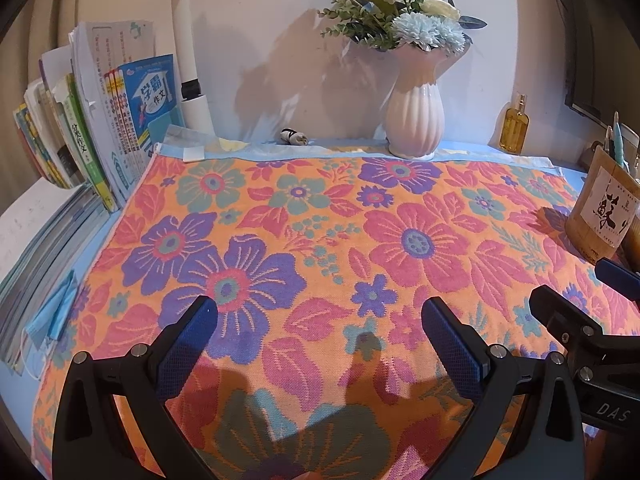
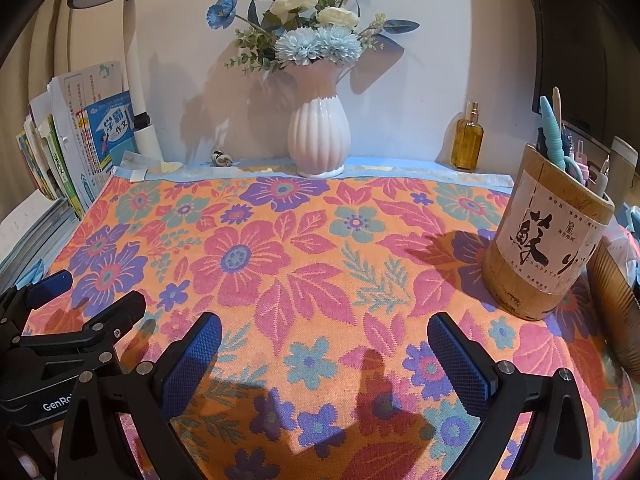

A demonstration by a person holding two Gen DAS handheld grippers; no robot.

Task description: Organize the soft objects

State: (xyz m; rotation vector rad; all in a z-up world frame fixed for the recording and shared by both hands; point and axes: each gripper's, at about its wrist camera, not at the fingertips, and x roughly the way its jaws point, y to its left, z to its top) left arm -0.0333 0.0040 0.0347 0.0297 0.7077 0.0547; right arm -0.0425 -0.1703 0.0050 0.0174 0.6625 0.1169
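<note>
Orange floral woven towel [image 1: 320, 240] lies spread flat across desk, under both claws. Our left gripper [image 1: 320, 344] and right gripper [image 2: 324, 356] hover released, empty. We judge: pinch near edge, fold away. Bamboo pen holder [image 2: 548, 248] and white ribbed vase [image 2: 319, 140] rest on cloth, blocking.

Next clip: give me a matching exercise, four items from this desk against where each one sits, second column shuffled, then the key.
Items:
1. white vase
2. bamboo pen holder
3. books
4. floral towel

Places:
A. standing at the left edge
B. spread flat across the middle, under both open grippers
C. back centre, against the wall
D. right side, standing on the towel

Pairs: 1-C, 2-D, 3-A, 4-B
</note>
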